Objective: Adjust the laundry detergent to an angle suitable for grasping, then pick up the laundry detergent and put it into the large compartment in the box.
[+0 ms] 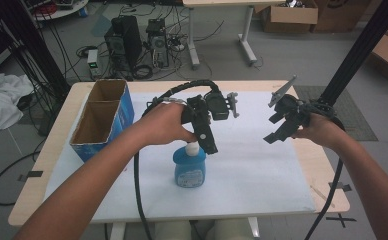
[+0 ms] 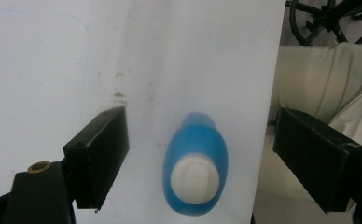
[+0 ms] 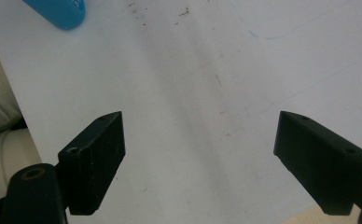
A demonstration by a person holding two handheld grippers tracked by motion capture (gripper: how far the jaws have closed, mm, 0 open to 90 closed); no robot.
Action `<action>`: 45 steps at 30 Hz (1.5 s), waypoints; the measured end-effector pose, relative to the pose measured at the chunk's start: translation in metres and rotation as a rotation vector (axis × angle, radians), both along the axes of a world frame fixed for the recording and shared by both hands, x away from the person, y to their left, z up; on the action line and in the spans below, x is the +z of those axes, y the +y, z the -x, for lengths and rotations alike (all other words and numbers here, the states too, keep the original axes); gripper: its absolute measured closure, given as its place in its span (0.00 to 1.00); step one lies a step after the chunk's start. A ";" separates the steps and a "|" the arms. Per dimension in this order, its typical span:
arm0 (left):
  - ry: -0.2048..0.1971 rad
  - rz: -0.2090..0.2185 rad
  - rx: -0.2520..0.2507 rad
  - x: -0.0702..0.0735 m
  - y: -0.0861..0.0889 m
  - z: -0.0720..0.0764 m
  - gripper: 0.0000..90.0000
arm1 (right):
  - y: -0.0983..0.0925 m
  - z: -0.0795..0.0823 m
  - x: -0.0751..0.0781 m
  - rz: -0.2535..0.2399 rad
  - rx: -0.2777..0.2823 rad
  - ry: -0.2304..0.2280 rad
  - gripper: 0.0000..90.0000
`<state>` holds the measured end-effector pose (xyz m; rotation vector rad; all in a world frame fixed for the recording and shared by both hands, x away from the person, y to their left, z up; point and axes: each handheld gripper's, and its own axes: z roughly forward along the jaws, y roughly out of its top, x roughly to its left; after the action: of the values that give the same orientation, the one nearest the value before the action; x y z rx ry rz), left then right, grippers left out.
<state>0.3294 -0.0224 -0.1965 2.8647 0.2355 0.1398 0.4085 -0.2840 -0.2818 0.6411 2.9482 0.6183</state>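
Observation:
A blue bottle (image 1: 190,170) with a white cap stands upright on the white sheet near the table's front middle. My left gripper (image 1: 208,142) hovers just above its cap, pointing down, jaws wide open. From the left gripper view I look straight down on the blue bottle (image 2: 196,163), which sits between the two open jaws of the left gripper (image 2: 202,161) without touching them. My right gripper (image 1: 278,131) is held over the right part of the sheet, open and holding nothing. An edge of the blue bottle (image 3: 58,11) shows far off in the right gripper view, beyond the right gripper (image 3: 200,163).
An open blue cardboard box (image 1: 102,117) with two compartments stands at the table's left side. The white sheet (image 1: 262,170) covers most of the tabletop. A black frame post (image 1: 357,55) rises at the right rear. Cables trail from both grippers over the front edge.

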 end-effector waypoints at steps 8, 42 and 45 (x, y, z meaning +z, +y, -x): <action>0.005 0.024 0.027 0.001 0.004 -0.001 0.21 | 0.001 0.000 0.000 -0.003 0.009 0.000 0.18; 0.001 -0.015 0.022 -0.020 0.026 0.004 0.21 | 0.002 -0.001 0.002 -0.002 0.016 -0.005 0.18; 0.000 -0.005 0.008 -0.022 0.028 0.003 0.21 | 0.002 0.000 0.001 -0.003 0.016 -0.006 0.18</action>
<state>0.3261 0.0051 -0.2188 2.8690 0.2472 0.1415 0.4089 -0.2821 -0.2804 0.6157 2.9499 0.6250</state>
